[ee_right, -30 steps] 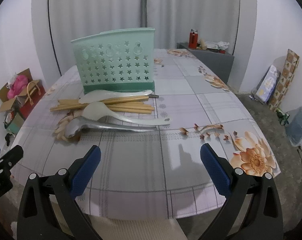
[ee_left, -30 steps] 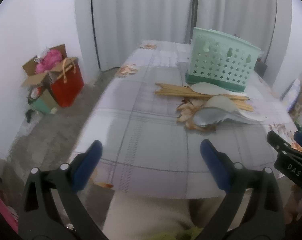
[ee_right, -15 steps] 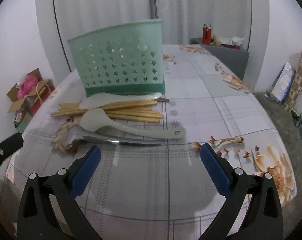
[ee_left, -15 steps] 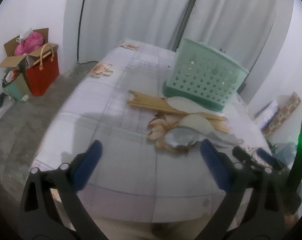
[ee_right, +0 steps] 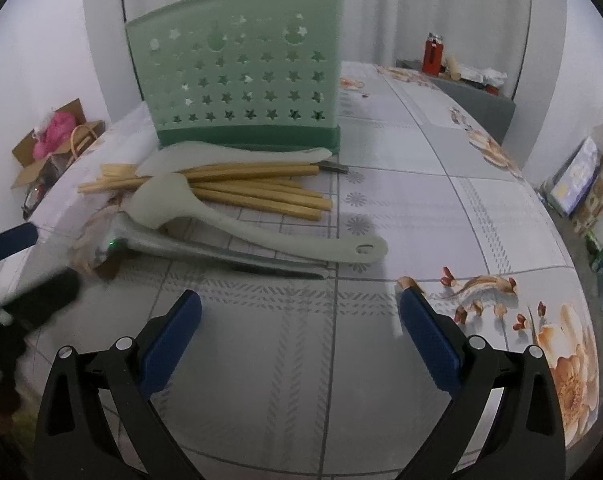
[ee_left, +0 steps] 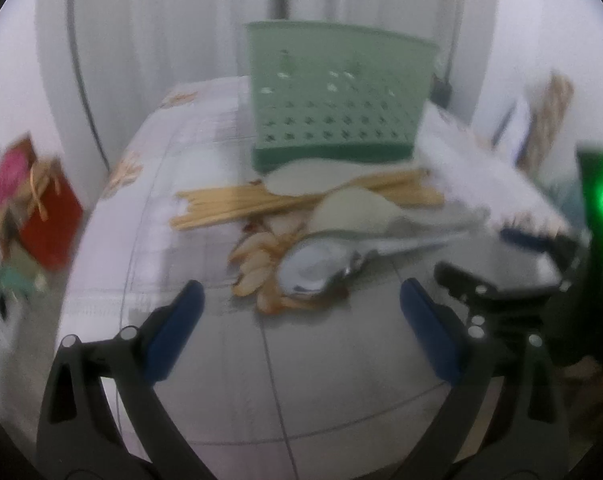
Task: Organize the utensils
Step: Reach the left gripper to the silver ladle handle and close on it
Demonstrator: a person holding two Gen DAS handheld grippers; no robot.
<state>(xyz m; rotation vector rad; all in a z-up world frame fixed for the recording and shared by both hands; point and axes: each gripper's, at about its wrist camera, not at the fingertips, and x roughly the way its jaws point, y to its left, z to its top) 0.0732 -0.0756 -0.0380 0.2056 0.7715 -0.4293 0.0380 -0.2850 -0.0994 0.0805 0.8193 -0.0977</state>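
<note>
Both hand-held grippers, left point(ee_left: 299, 312) & right point(ee_right: 300, 320), spread wide, empty, over utensils point(ee_right: 221, 200) nr holder point(ee_right: 241, 76).

Each gripper is a black plastic frame with triangular cut-outs, forking into two arms. The left gripper point(ee_left: 299, 316) and right gripper point(ee_right: 300, 316) both carry blue ridged pads on the fingertips point(ee_right: 173, 334). Silver round screws sit along each arm behind the pads. A green light glows on the right gripper's body.

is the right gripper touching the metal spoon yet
Apart. The right wrist view shows the open right gripper short of the metal spoon, with bare tablecloth between them.
</note>
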